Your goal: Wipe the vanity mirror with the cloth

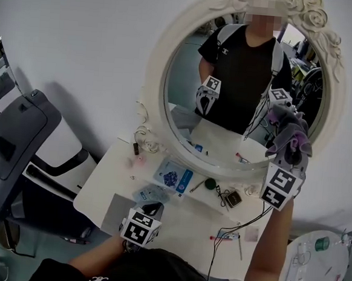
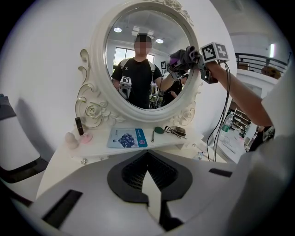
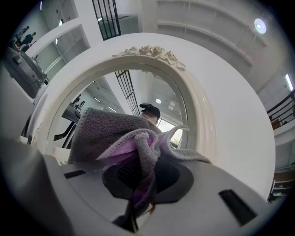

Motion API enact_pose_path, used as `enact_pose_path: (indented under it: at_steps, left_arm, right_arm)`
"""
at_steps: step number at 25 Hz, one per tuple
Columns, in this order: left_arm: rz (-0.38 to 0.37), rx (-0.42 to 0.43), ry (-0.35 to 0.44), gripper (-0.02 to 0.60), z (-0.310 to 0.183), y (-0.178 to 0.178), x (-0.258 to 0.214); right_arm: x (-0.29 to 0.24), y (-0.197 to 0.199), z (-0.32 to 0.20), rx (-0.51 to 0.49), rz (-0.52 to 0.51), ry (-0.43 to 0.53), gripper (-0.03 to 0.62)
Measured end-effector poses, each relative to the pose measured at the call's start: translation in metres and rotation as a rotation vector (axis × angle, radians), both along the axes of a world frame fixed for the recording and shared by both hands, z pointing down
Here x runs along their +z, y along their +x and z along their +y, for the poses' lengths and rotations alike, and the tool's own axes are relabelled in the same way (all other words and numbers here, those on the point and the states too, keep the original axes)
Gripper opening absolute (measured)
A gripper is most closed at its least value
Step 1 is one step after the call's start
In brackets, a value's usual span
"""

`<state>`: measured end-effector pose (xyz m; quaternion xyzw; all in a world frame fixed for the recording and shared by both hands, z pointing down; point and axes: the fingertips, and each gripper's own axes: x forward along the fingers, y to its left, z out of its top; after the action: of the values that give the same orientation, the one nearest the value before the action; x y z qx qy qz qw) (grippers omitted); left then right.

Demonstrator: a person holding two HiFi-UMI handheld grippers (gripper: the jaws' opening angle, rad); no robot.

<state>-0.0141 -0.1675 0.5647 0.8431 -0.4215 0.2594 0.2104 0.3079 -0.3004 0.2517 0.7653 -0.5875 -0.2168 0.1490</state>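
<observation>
- Cloth (image 1: 290, 129) bunched, pinched tight in right tongs (image 3: 138, 198), raised at right rim of vanity mirror (image 1: 186, 83); glass contact unclear.
- Left tongs (image 2: 151, 191) closed, empty, low over table (image 1: 108, 189).
- Risk: loose folds snag carved frame (image 1: 165, 51), or thin pinch slips under wiping pressure; cloth drops onto table.

mirror glass (image 1: 186, 89): open from centre to 9 o'clock | 3 o'clock edge: taken by right claw (image 1: 289, 149) gripping cloth (image 1: 289, 124) | carved frame (image 1: 159, 69): rings glass | tabletop (image 1: 185, 219), 6 o'clock: blue packet (image 1: 174, 178) and cables (image 1: 233, 223) clutter it, front middle bare | chair (image 1: 19, 133): blocks 9 o'clock side
</observation>
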Motion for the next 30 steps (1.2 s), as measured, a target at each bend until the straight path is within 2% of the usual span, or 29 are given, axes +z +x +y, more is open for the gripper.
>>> enact_pose_path:
  at_steps: [14,24,30]
  left_arm:
    - [-0.003,0.017,-0.007,-0.001,-0.006,0.005,0.004]
    - [0.006,0.034,0.007,-0.001,-0.013,0.012,-0.002]
    - [0.007,0.042,0.020,-0.002,-0.011,0.014,-0.005]
  right_arm:
    - [0.051,0.009,0.002,0.023,-0.086,-0.039,0.049]
    - [0.085,0.013,0.002,0.039,-0.104,-0.109,0.049]
    - [0.103,0.016,0.001,0.049,-0.092,-0.201,0.049]
